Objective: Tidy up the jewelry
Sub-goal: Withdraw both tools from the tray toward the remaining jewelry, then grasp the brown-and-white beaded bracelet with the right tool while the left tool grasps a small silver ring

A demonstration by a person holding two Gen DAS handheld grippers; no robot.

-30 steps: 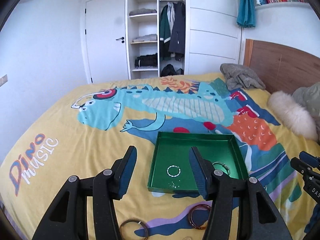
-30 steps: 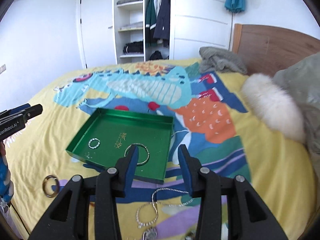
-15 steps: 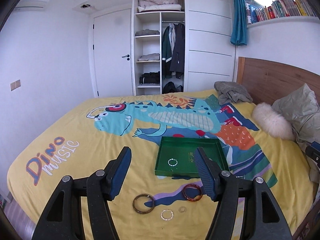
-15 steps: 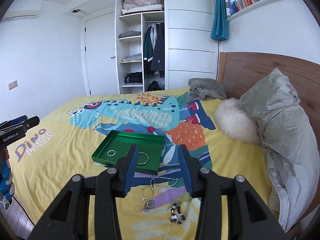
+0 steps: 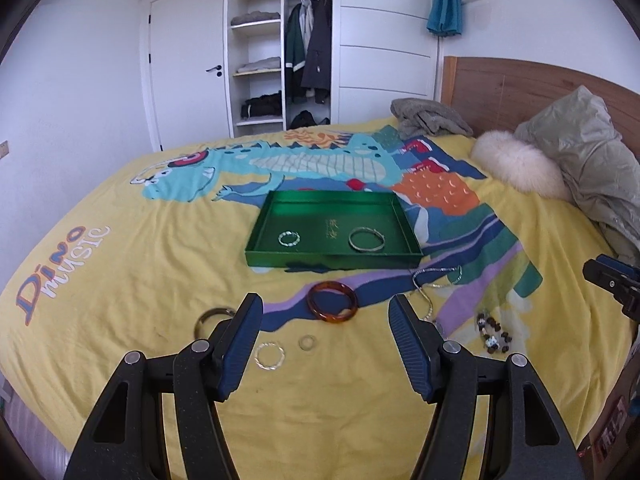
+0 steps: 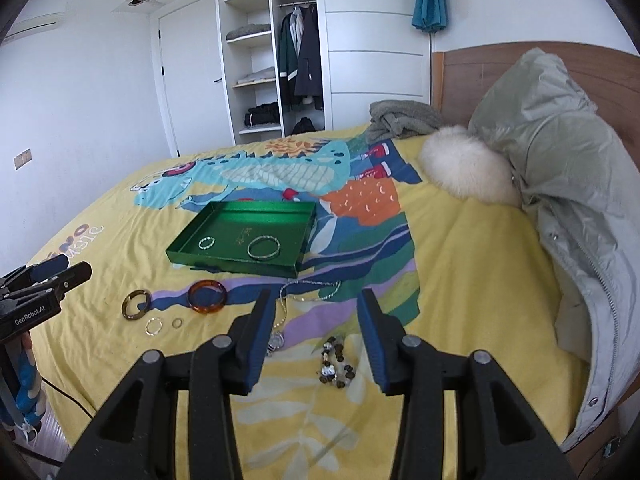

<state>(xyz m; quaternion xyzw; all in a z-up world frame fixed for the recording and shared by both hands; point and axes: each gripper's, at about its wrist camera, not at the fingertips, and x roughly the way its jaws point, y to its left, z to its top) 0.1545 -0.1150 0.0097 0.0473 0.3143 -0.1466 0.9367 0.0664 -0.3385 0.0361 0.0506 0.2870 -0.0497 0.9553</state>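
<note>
**Both claws hovering empty over the bedspread, jewelry still scattered short of the tray**

Left gripper (image 5: 326, 310): jaws standing well apart, nothing between the pads, nothing held. It is hanging above the yellow bedspread (image 5: 132, 280) and pointing down at it. Just ahead of its gap, the amber bangle (image 5: 333, 303) is lying flat. Below the gap, nearer the claw, a thin pale ring (image 5: 270, 355) and a tiny clear ring (image 5: 307, 342) are resting side by side. A dark brown ring (image 5: 212, 317) is sitting just beyond the left finger's tip, partly hidden by it.

Right gripper (image 6: 316, 302): jaws parted more narrowly, also gripping nothing. Between its fingers, down on the cloth, a beaded bracelet (image 6: 335, 366) is lying in a loose heap. Beside the left finger a silver chain necklace (image 6: 308, 294) is trailing, its pendant near that finger's inner face.

Further out from both claws, the green tray (image 5: 280, 222) is sitting flat on the dinosaur print. Inside it, a small beaded ring (image 5: 289, 238) is lying left and a thin silver bangle (image 5: 367, 239) right, well apart.

Off to the right of the claws: a white fluffy cushion (image 6: 466, 166) and a grey-green padded jacket (image 6: 568, 184) leaning against the wooden headboard (image 5: 520, 80). A grey folded garment (image 5: 428, 118) is lying at the far corner. Beyond the bed, an open wardrobe (image 5: 280, 48) with hanging coats.
</note>
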